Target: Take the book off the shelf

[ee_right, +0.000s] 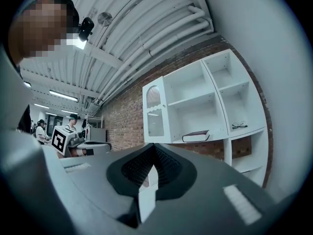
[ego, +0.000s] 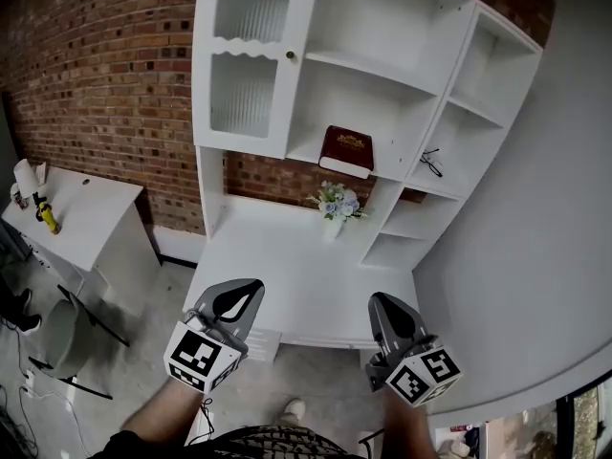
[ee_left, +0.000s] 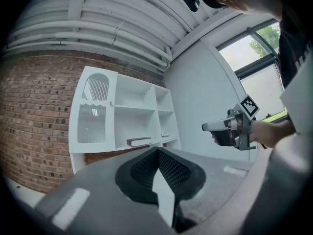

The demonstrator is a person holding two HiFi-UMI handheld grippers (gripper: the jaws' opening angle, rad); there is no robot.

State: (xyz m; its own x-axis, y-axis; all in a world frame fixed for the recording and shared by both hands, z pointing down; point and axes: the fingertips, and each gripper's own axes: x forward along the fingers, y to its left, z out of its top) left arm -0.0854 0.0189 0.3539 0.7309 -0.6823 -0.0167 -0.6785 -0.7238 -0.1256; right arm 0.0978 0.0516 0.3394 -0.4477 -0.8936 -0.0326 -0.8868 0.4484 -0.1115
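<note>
Book (ego: 346,150): dark red. Lies flat on the middle board of the shelf (ego: 448,84), in its wide centre bay.
Glasses (ego: 430,163): rest in the shelf's next bay to the right, at about the same level.
Flowers (ego: 335,204): stand on the shelf's desk board, just under the book.
Left gripper (ego: 251,290): hovers in front of the shelf, well apart from it. Jaws pressed together, nothing between.
Right gripper (ego: 382,304): hangs likewise in front of the shelf. Jaws closed, empty.
Brick wall (ego: 105,75): runs behind the shelf.
</note>
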